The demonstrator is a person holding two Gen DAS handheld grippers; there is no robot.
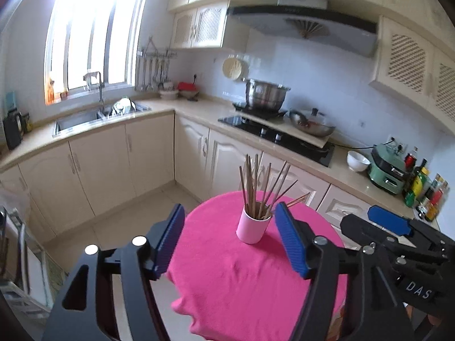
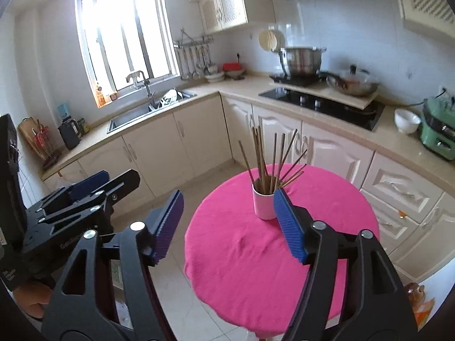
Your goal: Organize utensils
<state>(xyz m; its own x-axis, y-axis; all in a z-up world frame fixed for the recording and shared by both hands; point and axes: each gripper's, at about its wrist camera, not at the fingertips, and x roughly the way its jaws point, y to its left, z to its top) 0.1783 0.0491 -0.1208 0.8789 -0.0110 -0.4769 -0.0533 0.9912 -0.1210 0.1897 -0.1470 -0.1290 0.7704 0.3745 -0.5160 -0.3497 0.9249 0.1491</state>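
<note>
A pink-white cup (image 1: 252, 227) (image 2: 264, 203) stands upright on a round table under a pink cloth (image 1: 241, 278) (image 2: 256, 261). Several brown chopsticks (image 1: 257, 184) (image 2: 270, 162) stand in the cup, fanning outwards. My left gripper (image 1: 230, 224) is open, raised above the near side of the table, nothing between its blue pads. My right gripper (image 2: 227, 213) is open too, empty, hanging above the table's left edge. In the left wrist view the right gripper (image 1: 389, 223) shows at the right; in the right wrist view the left gripper (image 2: 91, 184) shows at the left, held by a hand (image 2: 31, 301).
Cream kitchen cabinets (image 1: 119, 159) wrap around behind the table. On the counter are a sink (image 1: 82, 118), a black hob (image 1: 273, 130) with a steel pot (image 1: 266, 93) and a wok (image 1: 312, 122), a white bowl (image 1: 357, 160) and a green appliance (image 1: 388, 170). Tiled floor (image 1: 148, 207) lies left of the table.
</note>
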